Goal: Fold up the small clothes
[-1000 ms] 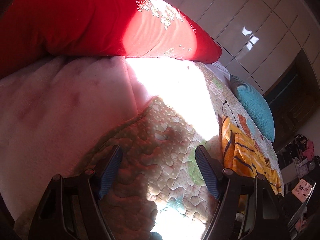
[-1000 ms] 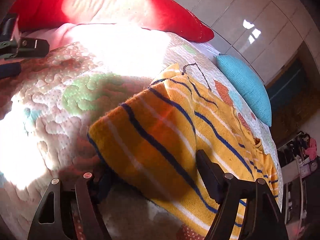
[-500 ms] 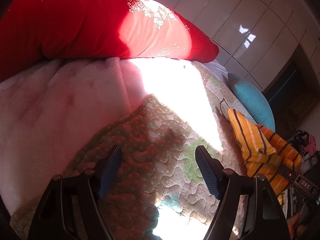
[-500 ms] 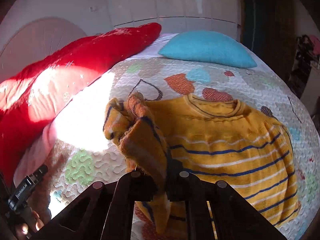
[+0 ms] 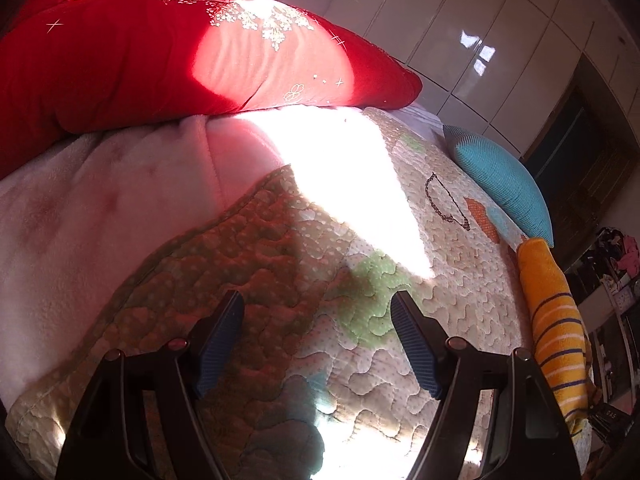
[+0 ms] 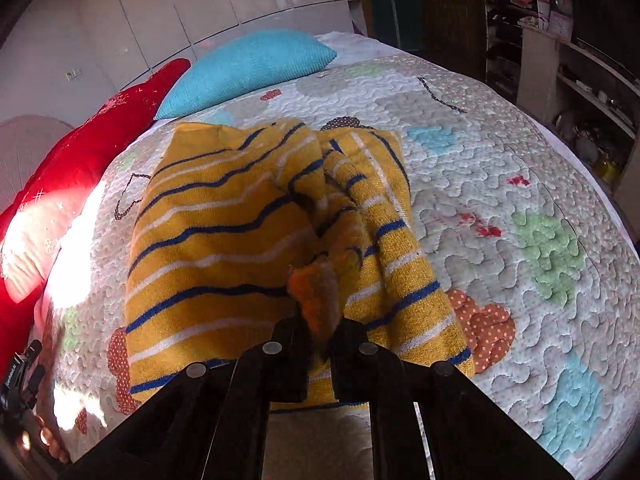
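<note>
While its jaws stand pinched together on a bunched corner of the yellow striped sweater (image 6: 224,236), the right claw (image 6: 320,334) holds that corner lifted over the garment, so the right side is doubled across the middle in loose folds. Most of the sweater (yellow with blue and white stripes) lies on the quilted bedspread (image 6: 500,200), its far edge just short of the turquoise cushion (image 6: 248,68) at the far side of the bed. A red pillow (image 6: 52,184) runs along the left, partly lit by strong sun.

From the left wrist view, the left claw (image 5: 318,344) hangs over the bedspread (image 5: 360,360) with its jaws wide apart and nothing between them. Its blue ribbed pads (image 5: 218,344) frame bare quilt. A pink fleece blanket (image 5: 100,220) lies to the left beneath the red pillow (image 5: 160,52), and the sweater (image 5: 556,320) shows as a yellow strip at the far right, near the turquoise cushion (image 5: 500,184).
</note>
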A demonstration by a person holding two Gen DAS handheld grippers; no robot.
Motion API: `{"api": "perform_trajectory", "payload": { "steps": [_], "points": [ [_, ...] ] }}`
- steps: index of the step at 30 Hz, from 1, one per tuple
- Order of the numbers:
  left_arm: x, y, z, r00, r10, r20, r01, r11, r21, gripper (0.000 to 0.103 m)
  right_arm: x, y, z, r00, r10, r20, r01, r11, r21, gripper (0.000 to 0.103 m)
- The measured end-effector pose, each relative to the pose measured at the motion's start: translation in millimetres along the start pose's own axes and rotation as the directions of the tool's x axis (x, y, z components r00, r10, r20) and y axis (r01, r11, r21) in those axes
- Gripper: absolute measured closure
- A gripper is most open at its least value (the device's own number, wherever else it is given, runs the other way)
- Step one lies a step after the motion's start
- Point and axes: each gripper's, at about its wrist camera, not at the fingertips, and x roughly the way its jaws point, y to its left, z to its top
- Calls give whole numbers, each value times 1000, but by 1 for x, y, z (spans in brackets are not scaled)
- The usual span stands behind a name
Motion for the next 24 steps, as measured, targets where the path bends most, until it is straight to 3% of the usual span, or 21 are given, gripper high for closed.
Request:
{"api": "perform_trajectory", "payload": {
  "steps": [4,8,11,16,20,22,23,24],
  "points": [
    [1,-4,-1,1000,8,5,-8,1000,20,28,-26,11,14,997,-10,77,15,997,-69,96],
    [0,-5,-1,1000,4,0,-4,1000,16,28,-49,1,28,988,-82,132,93,992,-80,96],
    [-1,-9,-2,1000,-15,-4,15,1000,25,28,-27,-19,20,988,-145,61,149,986,-68,96],
    [-2,-20,-7,1000,-23,-2,23,997,75,28,3,-33,-9,985,-159,-64,154,985,-83,93],
    [2,-29,-10,999,-36,-19,38,993,111,28,-26,-39,3,998,-65,-20,64,997,-46,75],
    [2,-34,-12,999,-38,-16,40,991,129,28,-47,-44,20,999,-8,52,8,1000,4,50],
    [1,-37,-14,999,-40,-15,41,990,137,28,-54,-45,31,996,6,91,-7,1000,14,33],
    [2,-39,-15,999,-43,-16,45,989,143,28,-56,-44,45,993,8,120,-10,1000,16,25]
  ]
}}
